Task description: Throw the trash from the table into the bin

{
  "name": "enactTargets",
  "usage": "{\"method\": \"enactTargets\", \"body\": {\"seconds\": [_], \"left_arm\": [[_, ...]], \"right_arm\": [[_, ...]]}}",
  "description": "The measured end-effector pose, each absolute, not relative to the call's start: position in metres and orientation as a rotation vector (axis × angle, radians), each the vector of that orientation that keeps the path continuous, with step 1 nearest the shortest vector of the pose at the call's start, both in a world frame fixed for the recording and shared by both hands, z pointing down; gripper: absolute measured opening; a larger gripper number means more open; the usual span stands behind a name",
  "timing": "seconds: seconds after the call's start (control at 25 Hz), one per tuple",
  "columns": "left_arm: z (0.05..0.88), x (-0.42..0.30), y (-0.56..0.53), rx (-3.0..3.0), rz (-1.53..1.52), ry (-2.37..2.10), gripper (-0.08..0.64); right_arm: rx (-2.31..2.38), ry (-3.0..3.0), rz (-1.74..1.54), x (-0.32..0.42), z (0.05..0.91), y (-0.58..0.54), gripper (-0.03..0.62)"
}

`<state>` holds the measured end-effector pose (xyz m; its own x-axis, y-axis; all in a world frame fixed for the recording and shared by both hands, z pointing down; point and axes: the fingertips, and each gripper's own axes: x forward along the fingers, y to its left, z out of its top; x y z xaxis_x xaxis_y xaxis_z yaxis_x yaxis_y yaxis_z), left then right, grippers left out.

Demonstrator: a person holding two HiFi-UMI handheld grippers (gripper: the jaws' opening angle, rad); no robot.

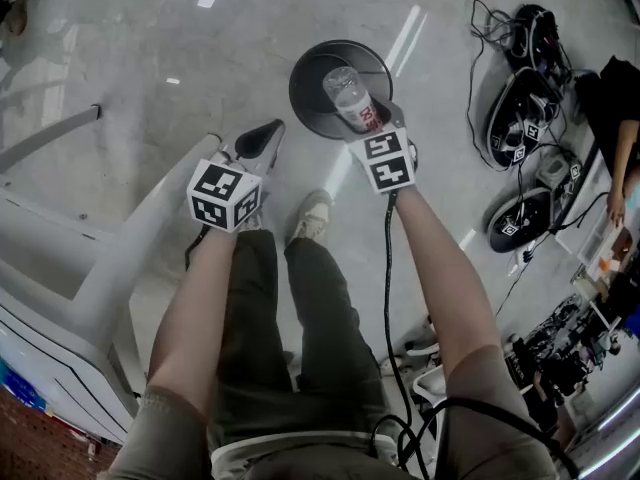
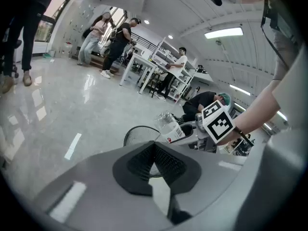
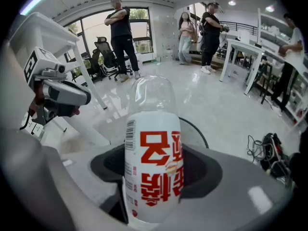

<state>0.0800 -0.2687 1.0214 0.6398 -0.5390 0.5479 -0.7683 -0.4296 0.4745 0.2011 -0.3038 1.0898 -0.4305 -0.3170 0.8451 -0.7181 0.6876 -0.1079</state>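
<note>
Fingers of the right gripper (image 1: 366, 120) clamped the bottle (image 3: 153, 167), the bin (image 1: 297, 86) beyond their tips. Released off-centre, it might clip the rim and bounce out; those of the left gripper (image 1: 262, 138) were together, empty.

Bottle (image 1: 351, 94): clear plastic, white label, red print; held over the bin's mouth.
Bin (image 1: 306, 76): black, round, open, upright.

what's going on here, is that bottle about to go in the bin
A person stands holding a gripper in each hand. The right gripper has its fingers closed on a clear plastic bottle with a white and red label, held above the round black bin on the floor. The bottle is not yet dropped. The left gripper is empty, fingers together, beside the bin.
</note>
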Motion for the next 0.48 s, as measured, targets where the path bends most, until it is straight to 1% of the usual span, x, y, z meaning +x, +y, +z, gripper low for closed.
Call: {"method": "enactTargets", "body": {"seconds": [0.2,0.48], "left_arm": [[1.029,0.080,-0.268,2.130,0.406,-0.994,-0.002],[1.035,0.081,-0.268,2.128,0.401,-0.983,-0.002]], "right_arm": [[0.803,-1.984,0.685,0.199,1.112,-0.302,0.313],[0.764,-1.958,0.695,0.193,1.128,-0.293,0.324]]}}
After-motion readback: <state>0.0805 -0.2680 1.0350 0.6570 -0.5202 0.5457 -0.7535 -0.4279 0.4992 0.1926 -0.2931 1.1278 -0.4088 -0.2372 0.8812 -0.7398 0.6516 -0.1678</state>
